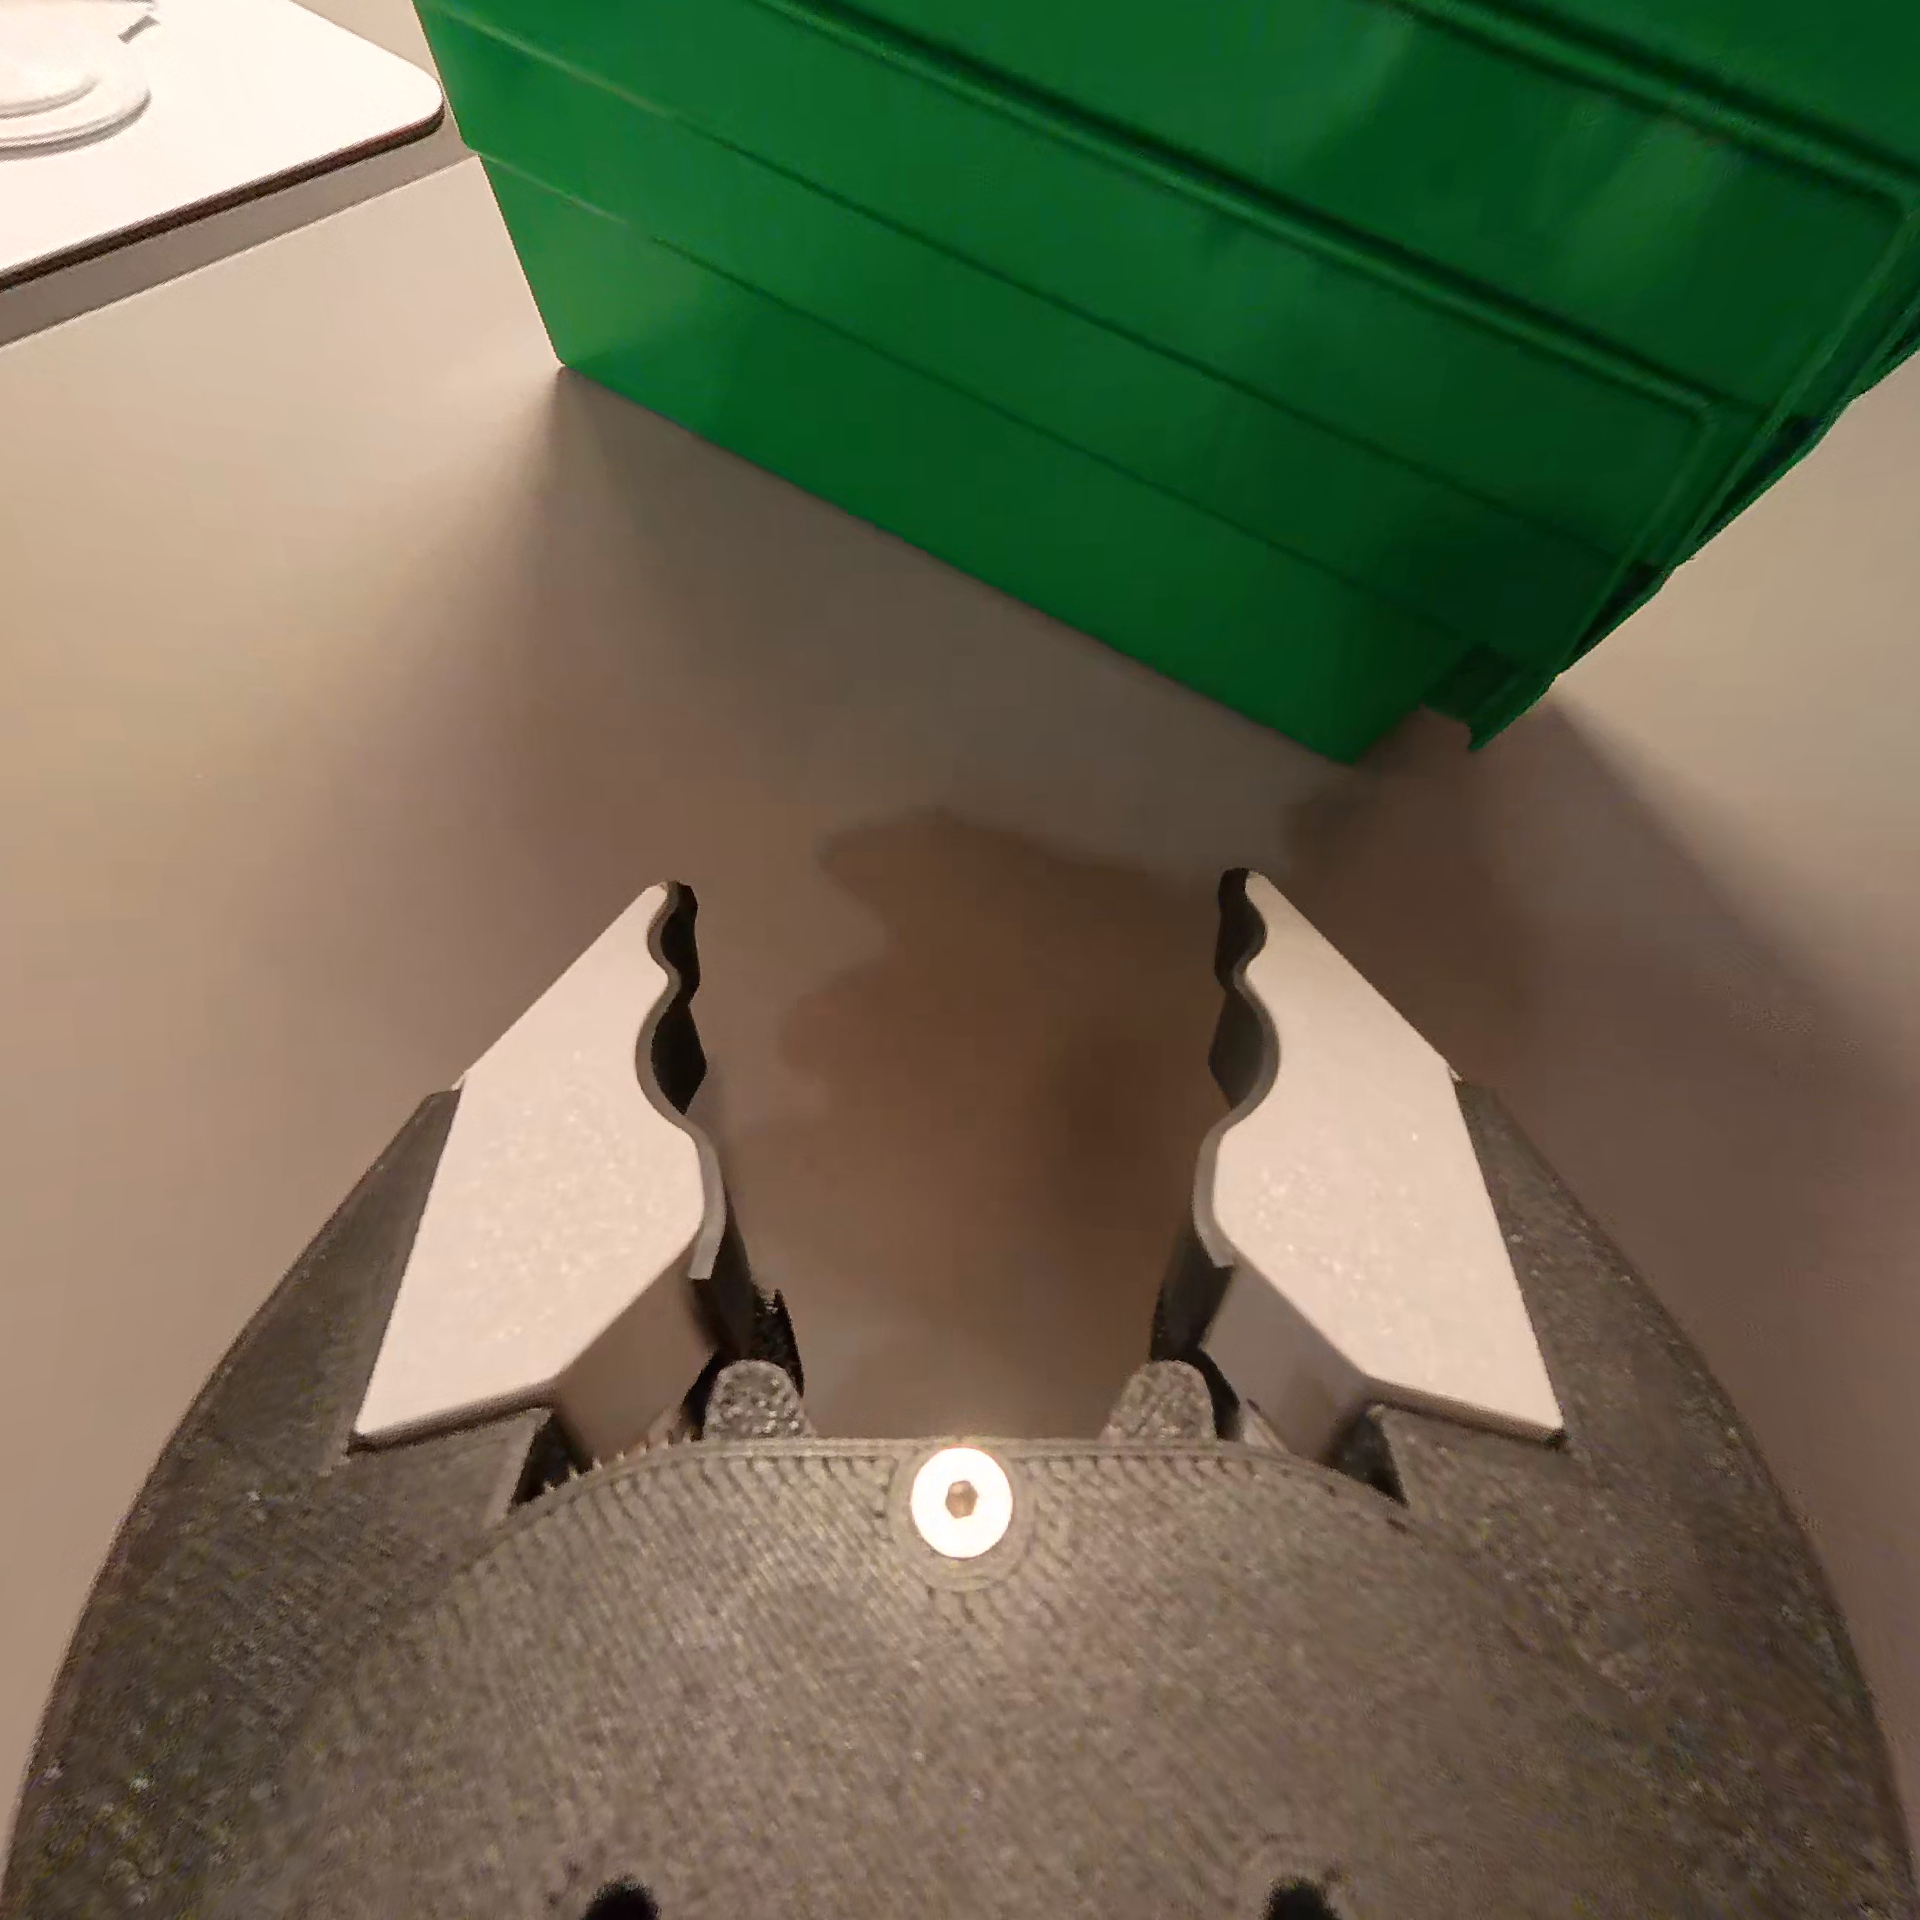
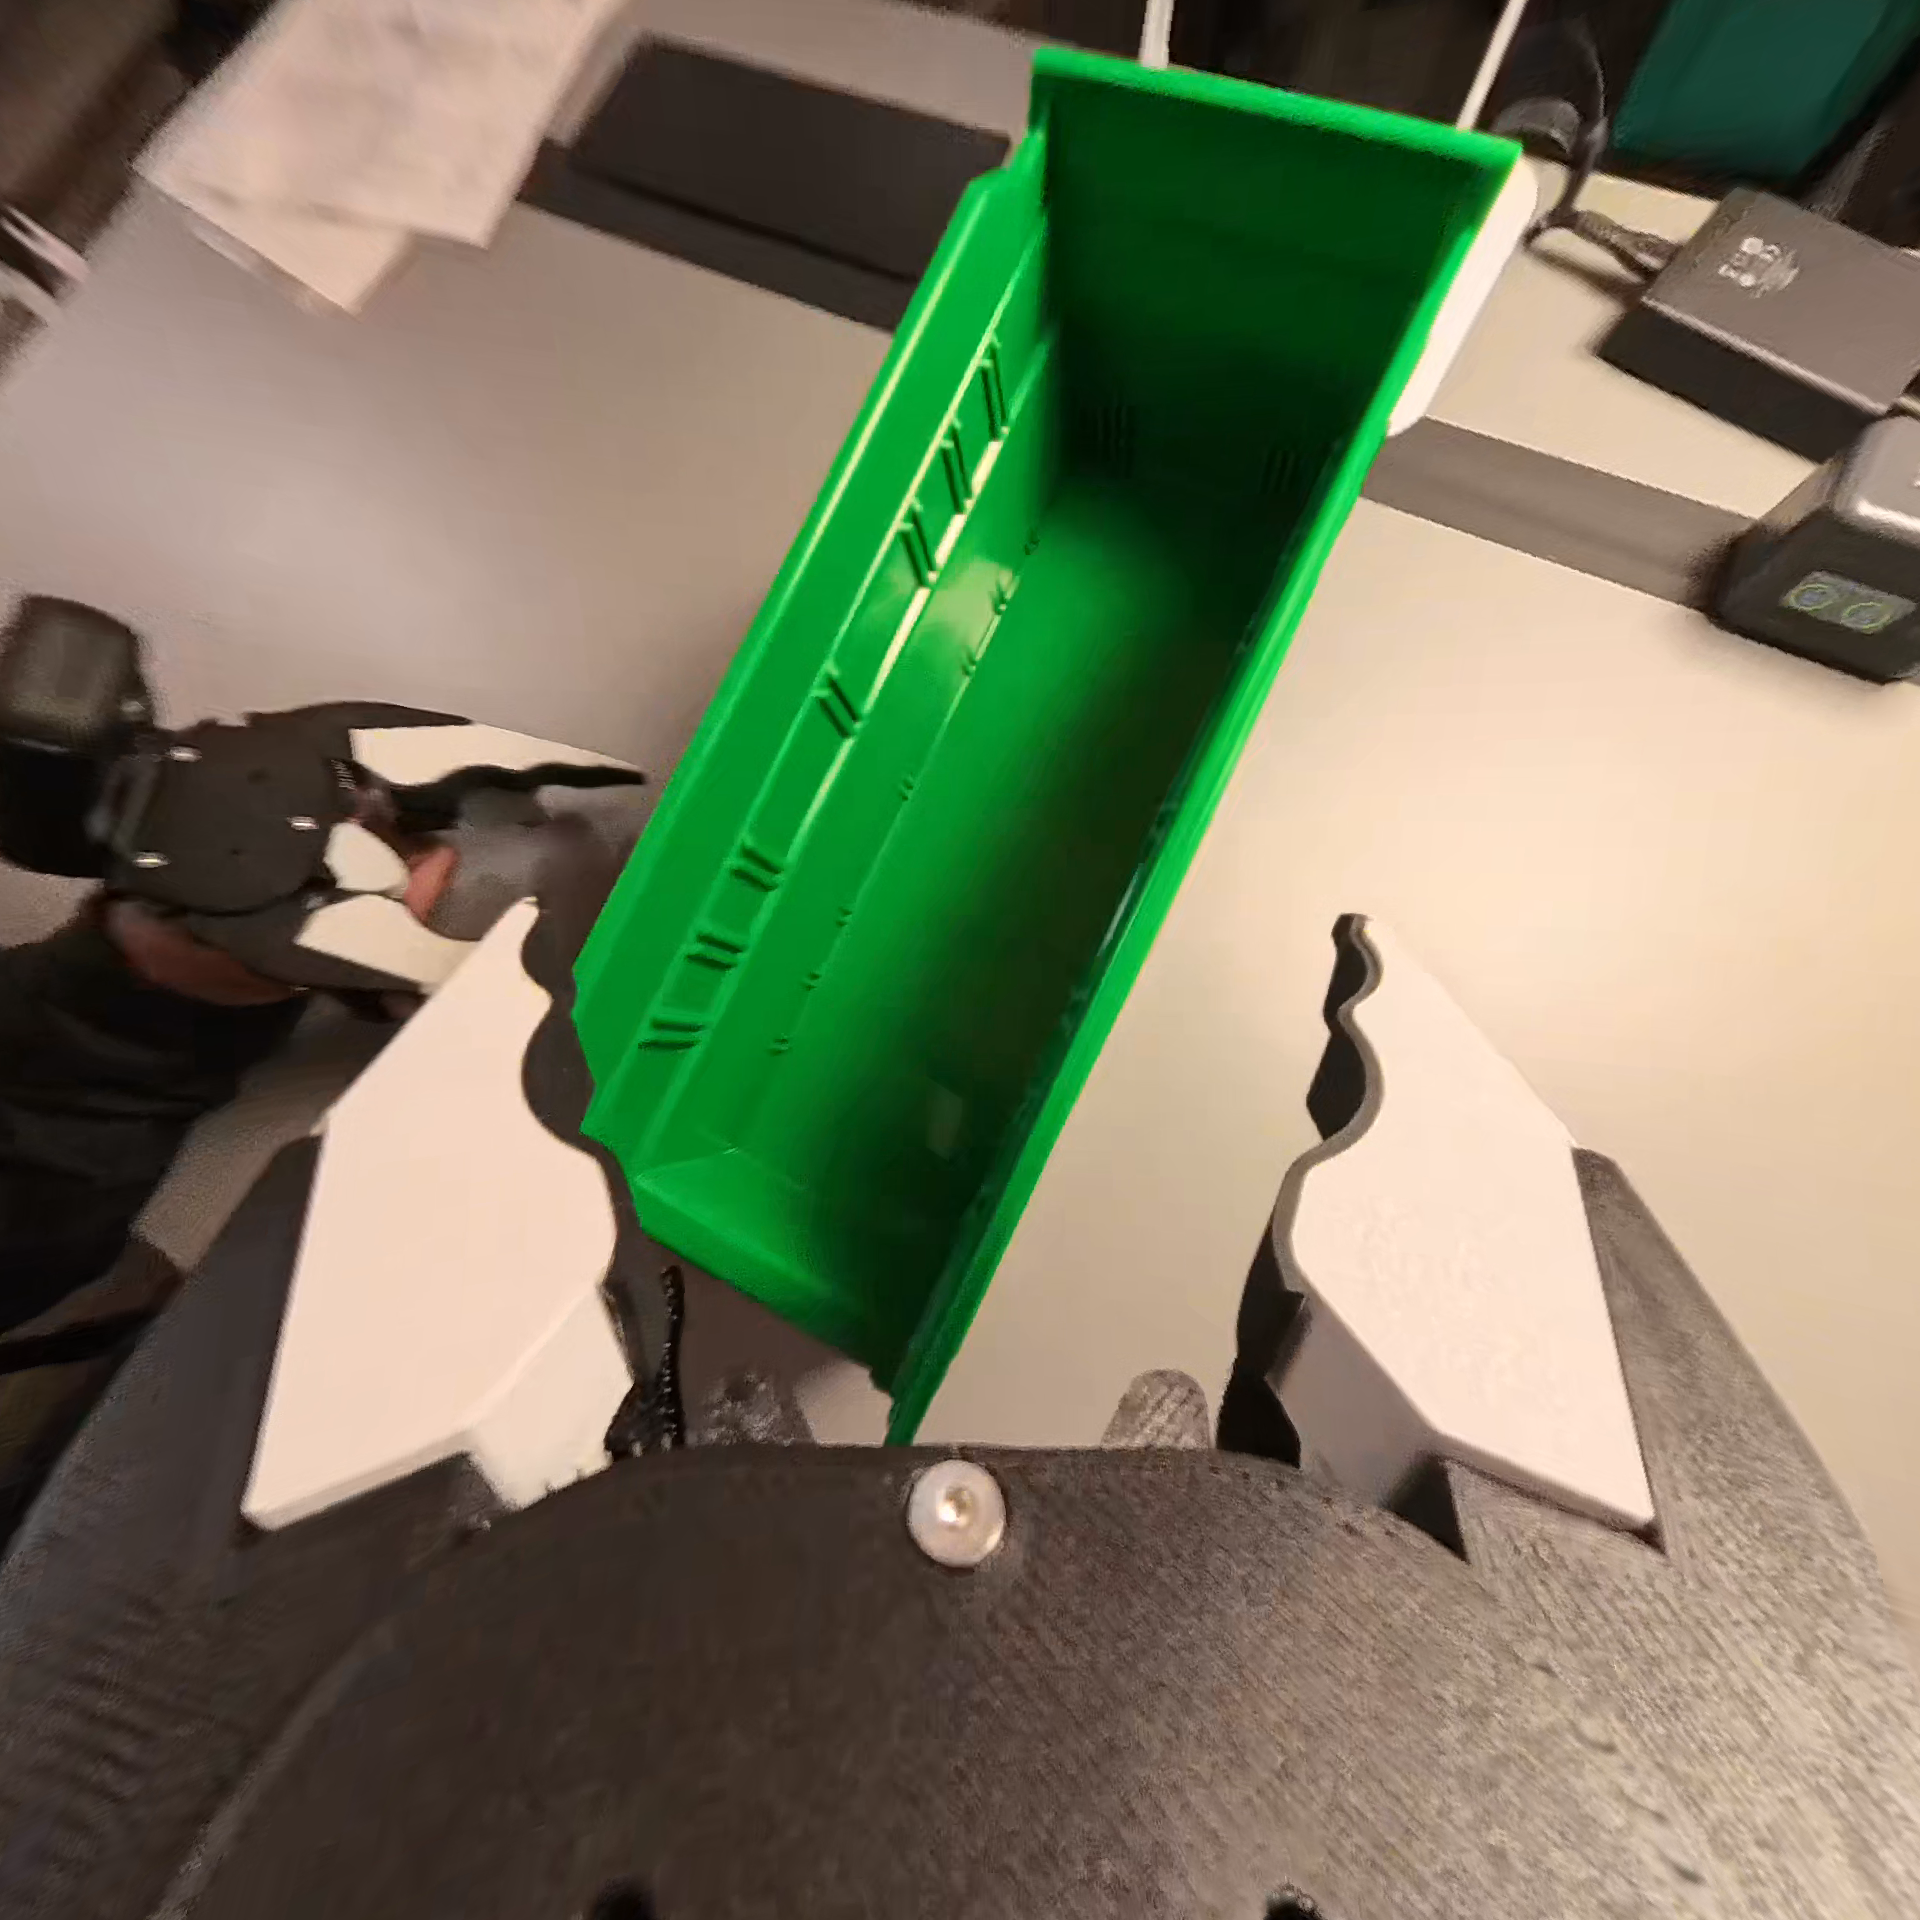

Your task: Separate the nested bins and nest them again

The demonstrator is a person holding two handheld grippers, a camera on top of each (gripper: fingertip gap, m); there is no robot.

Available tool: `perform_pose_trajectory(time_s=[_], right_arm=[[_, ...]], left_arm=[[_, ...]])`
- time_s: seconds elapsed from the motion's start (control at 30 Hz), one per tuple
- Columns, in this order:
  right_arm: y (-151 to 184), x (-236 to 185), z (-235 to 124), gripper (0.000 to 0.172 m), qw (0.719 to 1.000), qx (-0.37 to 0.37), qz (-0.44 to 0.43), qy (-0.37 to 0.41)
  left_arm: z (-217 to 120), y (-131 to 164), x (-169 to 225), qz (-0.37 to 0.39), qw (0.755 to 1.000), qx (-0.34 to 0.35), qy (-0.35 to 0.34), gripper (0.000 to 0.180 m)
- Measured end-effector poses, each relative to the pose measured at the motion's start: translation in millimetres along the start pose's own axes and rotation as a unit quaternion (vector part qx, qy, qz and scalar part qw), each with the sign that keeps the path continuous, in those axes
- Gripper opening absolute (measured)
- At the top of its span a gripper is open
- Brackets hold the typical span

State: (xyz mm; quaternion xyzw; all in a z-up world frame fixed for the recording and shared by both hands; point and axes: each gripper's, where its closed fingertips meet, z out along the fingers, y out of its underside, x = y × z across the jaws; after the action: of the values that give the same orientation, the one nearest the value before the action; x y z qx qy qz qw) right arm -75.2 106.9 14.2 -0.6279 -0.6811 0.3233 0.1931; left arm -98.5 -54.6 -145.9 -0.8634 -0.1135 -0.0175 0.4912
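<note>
Bins sat nested on the table; I judged separating not yet begun; left gripper and right gripper gaped wide, holding nothing.

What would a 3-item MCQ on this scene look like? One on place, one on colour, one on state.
1. Where are the left tongs relative to the bin stack?
A. Inside it
B. Short of it, over bare table
C. Clamped on its rim

2. What colour are the bins?
A. Blue
B. Green
C. Red

3. How do the right tongs stand?
A. Shut tight
B. Out of view
C. Spread wide, bin between the fingers

Key: 1 B, bare table lies between the fingers; 2 B, every wall is green; 3 C, the right finger stands clear of the bin wall.
</note>
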Motion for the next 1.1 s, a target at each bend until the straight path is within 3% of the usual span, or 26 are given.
perform_pose_trajectory(time_s=[0.03,0.33,0.73,0.97,1.1], right_arm=[[-4.3,2.4,6.8,0.143,1.000,-0.017,-0.004,0.009],[-34.4,9.7,44.7,0.147,0.994,-0.102,0.010,0.048],[-2.6,3.9,55.3,0.138,0.983,-0.164,0.022,0.083],[3.4,-0.4,51.9,0.133,0.983,-0.159,0.027,0.083],[1.2,-0.4,50.9,0.122,0.985,-0.153,0.024,0.083]], left_arm=[[-0.1,0.0,-0.4,-0.003,1.000,0.000,0.001,0.099],[-1.6,-0.9,-4.7,-0.030,1.000,0.006,0.004,0.096],[-4.5,-2.1,-8.7,-0.062,0.998,0.016,0.013,0.094],[-4.9,-2.9,-10.3,-0.071,0.997,0.019,0.015,0.093],[-5.0,-2.8,-10.8,-0.078,0.997,0.020,0.018,0.093]])
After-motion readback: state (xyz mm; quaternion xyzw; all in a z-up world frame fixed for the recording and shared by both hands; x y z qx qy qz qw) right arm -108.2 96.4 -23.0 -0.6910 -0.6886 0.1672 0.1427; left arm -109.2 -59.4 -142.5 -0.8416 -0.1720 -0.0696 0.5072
